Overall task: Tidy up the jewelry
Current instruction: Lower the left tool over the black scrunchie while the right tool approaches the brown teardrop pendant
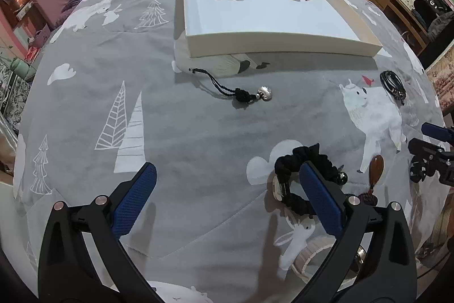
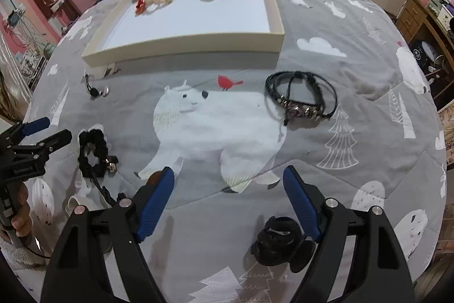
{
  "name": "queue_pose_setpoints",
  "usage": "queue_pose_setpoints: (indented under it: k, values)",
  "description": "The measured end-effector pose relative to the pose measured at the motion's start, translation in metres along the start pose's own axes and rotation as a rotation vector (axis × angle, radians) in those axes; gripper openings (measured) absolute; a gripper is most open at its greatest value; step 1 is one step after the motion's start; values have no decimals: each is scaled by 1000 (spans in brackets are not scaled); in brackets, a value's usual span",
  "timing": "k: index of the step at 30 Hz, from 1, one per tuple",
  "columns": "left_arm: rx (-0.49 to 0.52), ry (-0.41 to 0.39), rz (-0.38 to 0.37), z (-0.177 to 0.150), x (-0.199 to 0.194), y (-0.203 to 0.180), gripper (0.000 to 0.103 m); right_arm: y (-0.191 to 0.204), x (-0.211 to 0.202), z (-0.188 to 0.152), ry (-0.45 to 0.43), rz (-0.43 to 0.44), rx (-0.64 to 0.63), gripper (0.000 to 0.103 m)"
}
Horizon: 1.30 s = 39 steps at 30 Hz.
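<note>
Our left gripper (image 1: 227,189), jaws spread and empty, hangs over the grey printed bed cover (image 1: 198,132). The black ruffled fabric scrunchie (image 1: 295,178) lies by its right finger, nearest this hand. Our right gripper (image 2: 228,189) is spread too, pinching nothing.

Open left gripper (image 1: 227,183), black scrunchie (image 1: 300,175), white tray (image 1: 281,43)

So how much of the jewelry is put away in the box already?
Done: a few pieces lie at the far end of the white box. In hand: nothing; both grippers are open, the left gripper beside the black scrunchie bracelet. Left: that, the silver charm and the black cord bracelet.
</note>
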<state>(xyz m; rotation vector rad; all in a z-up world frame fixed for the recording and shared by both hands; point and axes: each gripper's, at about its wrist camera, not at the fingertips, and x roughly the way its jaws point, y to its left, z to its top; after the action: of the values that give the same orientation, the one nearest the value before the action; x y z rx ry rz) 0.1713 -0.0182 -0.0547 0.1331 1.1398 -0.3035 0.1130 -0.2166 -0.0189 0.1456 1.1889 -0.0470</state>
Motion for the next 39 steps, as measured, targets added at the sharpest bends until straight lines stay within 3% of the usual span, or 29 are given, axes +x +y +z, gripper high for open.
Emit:
queue_pose_setpoints:
  k: [6, 11, 13, 18, 22, 39]
  values:
    - [16, -2, 7, 0, -2, -6, 98, 8, 3, 2, 16, 20, -17, 79]
    - [40, 19, 17, -1, 1, -12, 86, 13, 6, 2, 33, 51, -3, 77]
    - [49, 36, 13, -1, 4, -15, 79, 17, 10, 2, 52, 74, -1, 66]
    - [67, 52, 25, -3, 7, -18, 76, 28, 17, -1, 86, 101, -5, 64]
    - [63, 66, 23, -1, 11, -16, 65, 37, 20, -1, 97, 115, -16, 59]
    - [92, 72, 14, 2, 18, -25, 59, 56, 41, -2, 141, 111, -32, 52]
